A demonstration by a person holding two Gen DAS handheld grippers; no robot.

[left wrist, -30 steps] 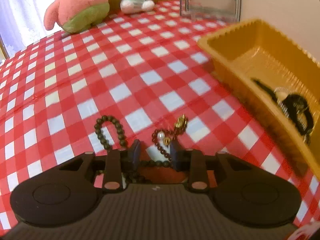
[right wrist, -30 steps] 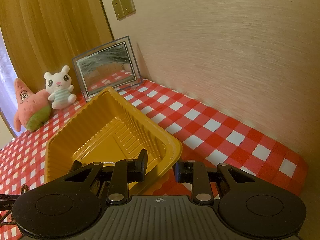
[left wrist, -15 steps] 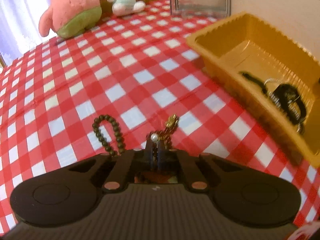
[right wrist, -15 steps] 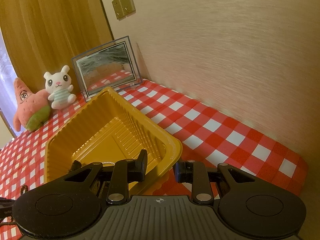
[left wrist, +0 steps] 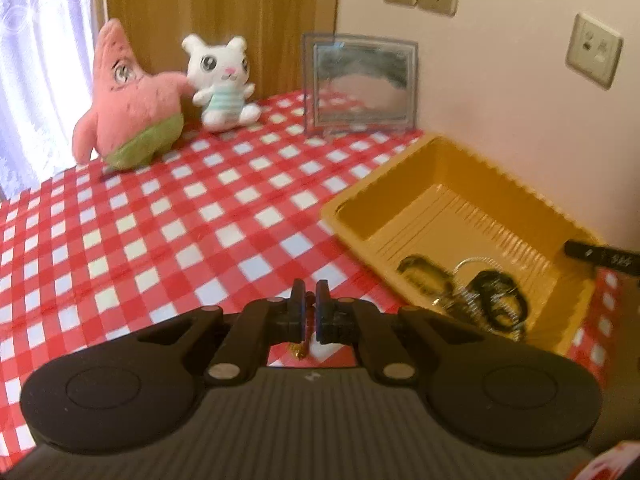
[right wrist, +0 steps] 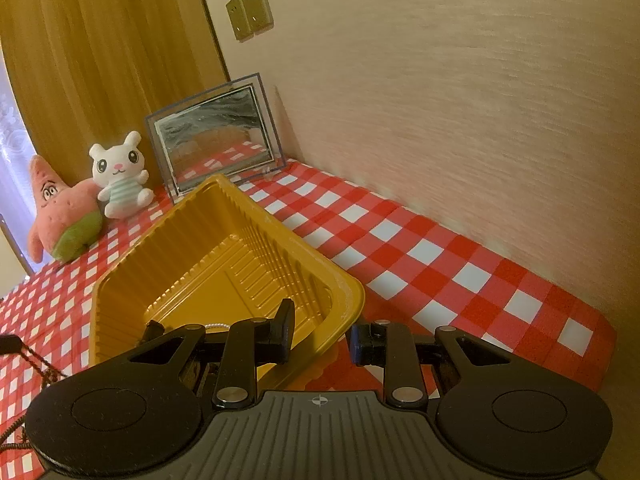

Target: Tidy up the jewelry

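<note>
My left gripper (left wrist: 309,300) is shut on a dark red bead bracelet with a gold charm (left wrist: 299,350), which hangs below the jaws above the checked cloth. The yellow tray (left wrist: 352,200) lies to its right and holds dark bracelets (left wrist: 496,300) and a silvery chain. My right gripper (right wrist: 322,328) is open, its jaws astride the near right corner of the yellow tray (right wrist: 120,280). The hanging bracelet strand (right wrist: 38,364) shows at the left edge of the right wrist view.
A pink star plush (left wrist: 128,96), a white bunny plush (left wrist: 222,80) and a framed picture (left wrist: 360,84) stand at the back of the red checked table (left wrist: 160,208). The wall runs close along the right side.
My left gripper shut on the bead bracelet and lifted it off the cloth, tilting up toward the tray. The right gripper held still at the tray corner.
</note>
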